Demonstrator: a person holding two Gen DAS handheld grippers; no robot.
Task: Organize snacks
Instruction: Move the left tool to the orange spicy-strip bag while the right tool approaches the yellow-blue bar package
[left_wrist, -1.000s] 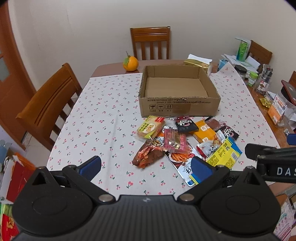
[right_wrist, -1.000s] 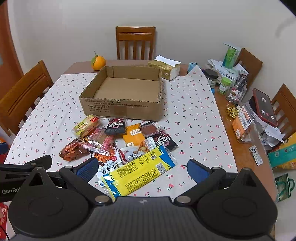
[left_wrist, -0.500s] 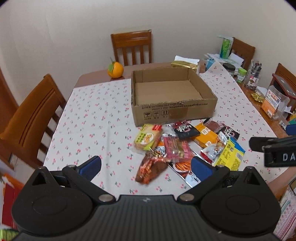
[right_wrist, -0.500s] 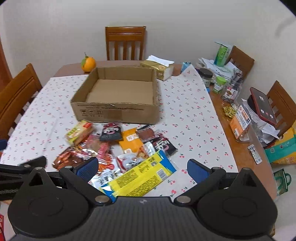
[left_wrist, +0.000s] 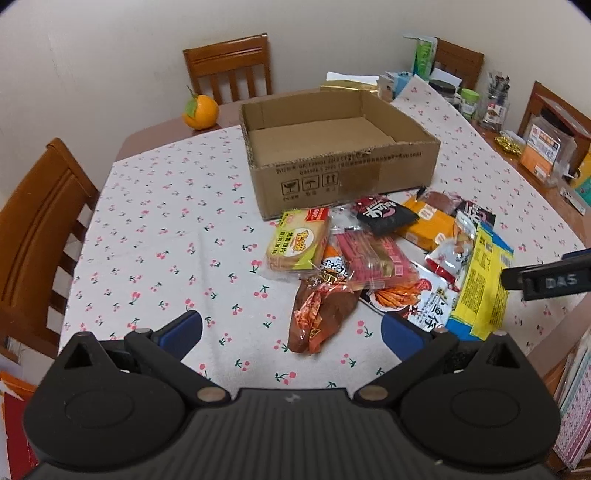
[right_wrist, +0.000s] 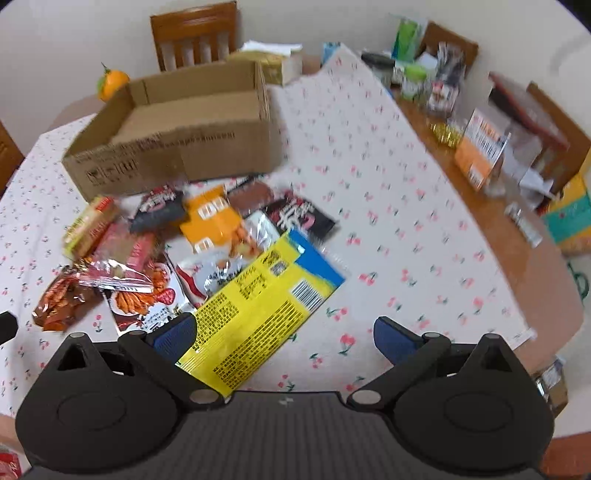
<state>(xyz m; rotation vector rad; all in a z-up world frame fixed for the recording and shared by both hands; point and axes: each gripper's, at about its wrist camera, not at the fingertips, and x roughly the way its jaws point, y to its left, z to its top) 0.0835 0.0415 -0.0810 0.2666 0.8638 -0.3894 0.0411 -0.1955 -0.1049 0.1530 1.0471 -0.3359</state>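
From the left wrist, the left gripper (left_wrist: 291, 330) hung with its jaws wide and empty over the cloth-covered table (left_wrist: 155, 229). Just ahead lay a crinkly orange-brown foil packet (left_wrist: 319, 314), with the heap of glossy snack packets (left_wrist: 373, 251) beyond, likely awaiting the empty cardboard box (left_wrist: 343, 177) behind them.

From the right wrist, blurred, the right gripper (right_wrist: 284, 334) was wide too, holding nothing, a flat yellow packet (right_wrist: 258, 310) right before it.

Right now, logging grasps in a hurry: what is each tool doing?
Left tool: open, holding nothing.
Right tool: open, holding nothing.
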